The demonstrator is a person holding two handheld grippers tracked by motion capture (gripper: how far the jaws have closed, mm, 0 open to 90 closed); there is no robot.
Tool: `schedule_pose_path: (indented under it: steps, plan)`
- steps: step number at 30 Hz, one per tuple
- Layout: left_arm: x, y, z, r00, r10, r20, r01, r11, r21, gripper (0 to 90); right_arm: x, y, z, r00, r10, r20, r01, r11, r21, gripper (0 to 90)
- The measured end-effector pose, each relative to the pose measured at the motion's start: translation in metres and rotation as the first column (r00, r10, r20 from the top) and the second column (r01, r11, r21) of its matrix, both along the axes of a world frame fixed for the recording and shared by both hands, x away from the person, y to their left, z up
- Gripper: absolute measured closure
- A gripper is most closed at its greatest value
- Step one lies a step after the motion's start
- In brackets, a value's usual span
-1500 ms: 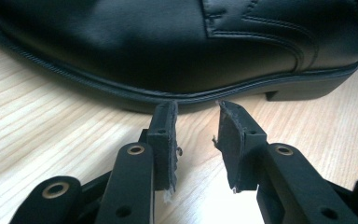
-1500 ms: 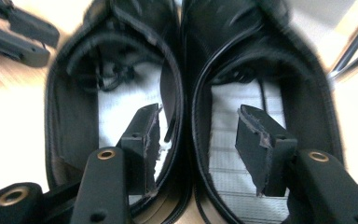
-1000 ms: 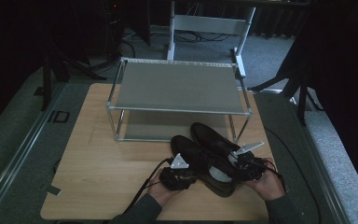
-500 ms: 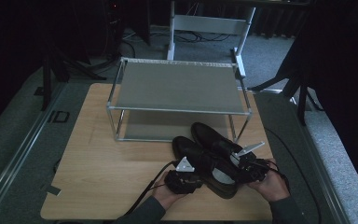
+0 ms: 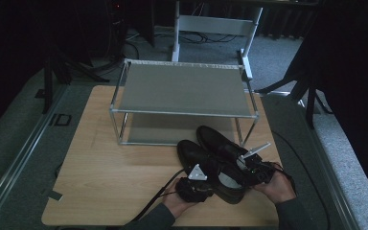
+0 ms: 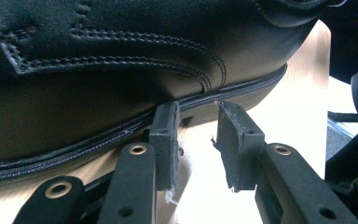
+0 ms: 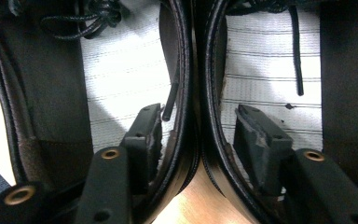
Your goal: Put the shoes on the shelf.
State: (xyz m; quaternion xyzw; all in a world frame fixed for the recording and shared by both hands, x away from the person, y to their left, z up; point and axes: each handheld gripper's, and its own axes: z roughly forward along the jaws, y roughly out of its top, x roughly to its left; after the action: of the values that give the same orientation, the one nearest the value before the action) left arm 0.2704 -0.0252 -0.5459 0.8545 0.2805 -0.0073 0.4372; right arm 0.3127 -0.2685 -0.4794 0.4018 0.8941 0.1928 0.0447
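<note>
High view: black shoes [image 5: 211, 160] lie side by side, toes toward the rack [image 5: 184, 91].

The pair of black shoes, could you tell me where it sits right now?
In the high view the black shoes lie side by side at the table's near right, just in front of the metal rack, between both grippers.

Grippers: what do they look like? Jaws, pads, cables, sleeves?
Left gripper: matte black jaws with brass-coloured rivets, dark grey pads frayed at the edges. Right gripper: same build, chipped pads. In the high view, each carries a grey three-cornered plate, and a black cable trails off. Sleeves are dark.
</note>
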Motion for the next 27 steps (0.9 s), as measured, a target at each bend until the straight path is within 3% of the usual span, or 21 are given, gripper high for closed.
schedule_pose_path:
  steps: [5,6,9,20,27]
  plan:
    - [0.001,0.001,0.002,1.0,0.008,0.006,-0.008,1.0,-0.003,68.9,0.002,0.002,0.0,0.9998,-0.004,-0.022,0.004,1.0,0.001,62.5]
    - [0.002,0.001,0.002,0.9999,0.01,0.008,-0.01,0.9999,-0.006,68.9,0.004,0.002,-0.002,0.9991,0.002,-0.043,-0.001,1.0,0.02,68.6]
    - [0.003,0.001,0.004,0.9999,0.012,0.009,-0.012,0.9999,-0.008,68.9,0.005,0.002,-0.003,0.9989,-0.018,-0.043,0.018,1.0,0.016,73.0]
    - [0.005,0.002,0.005,0.9996,0.024,0.015,-0.024,0.9997,-0.003,70.5,-0.003,0.004,-0.003,0.9987,-0.031,0.04,0.03,0.999,0.029,79.7]
    - [0.004,0.011,0.01,0.998,0.058,0.025,-0.057,0.9977,-0.037,76.0,-0.006,0.002,-0.003,0.9972,-0.038,0.065,0.031,0.994,0.102,80.2]
